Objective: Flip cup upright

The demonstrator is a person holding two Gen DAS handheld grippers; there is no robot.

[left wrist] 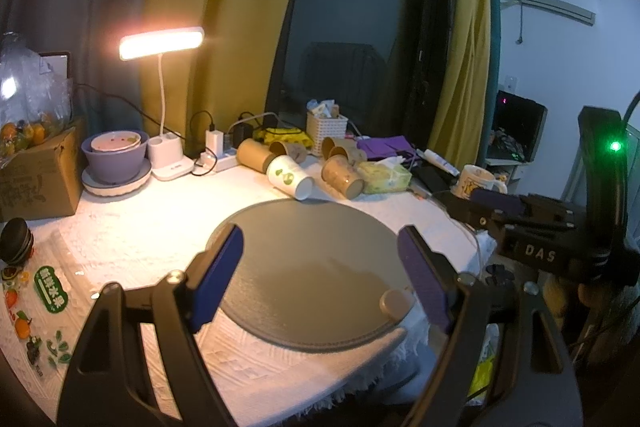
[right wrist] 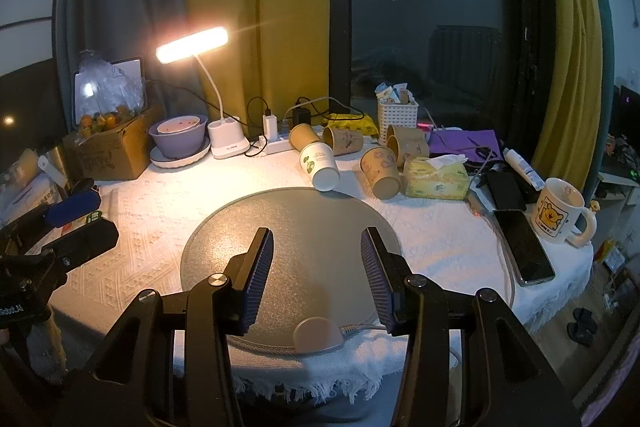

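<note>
A white paper cup with green print [left wrist: 290, 177] [right wrist: 320, 163] lies on its side at the far edge of a round grey mat [left wrist: 312, 259] [right wrist: 304, 223]. Several brown paper cups [left wrist: 342, 177] [right wrist: 380, 169] lie on their sides beside and behind it. My left gripper [left wrist: 320, 271] is open and empty, hovering over the near part of the mat. My right gripper [right wrist: 316, 269] is open and empty over the mat's near edge. Each gripper shows in the other's view, the right [left wrist: 520, 223] at the right, the left [right wrist: 76, 223] at the left.
A lit desk lamp [right wrist: 192, 45], purple bowl [right wrist: 180, 137], cardboard box [right wrist: 116, 147], power strip [right wrist: 276, 143], white basket [right wrist: 396, 115], tissue box [right wrist: 436, 177], phones [right wrist: 524, 247] and a bear mug [right wrist: 560, 211] ring the white-clothed table. A small round puck [right wrist: 318, 335] sits on the mat's near edge.
</note>
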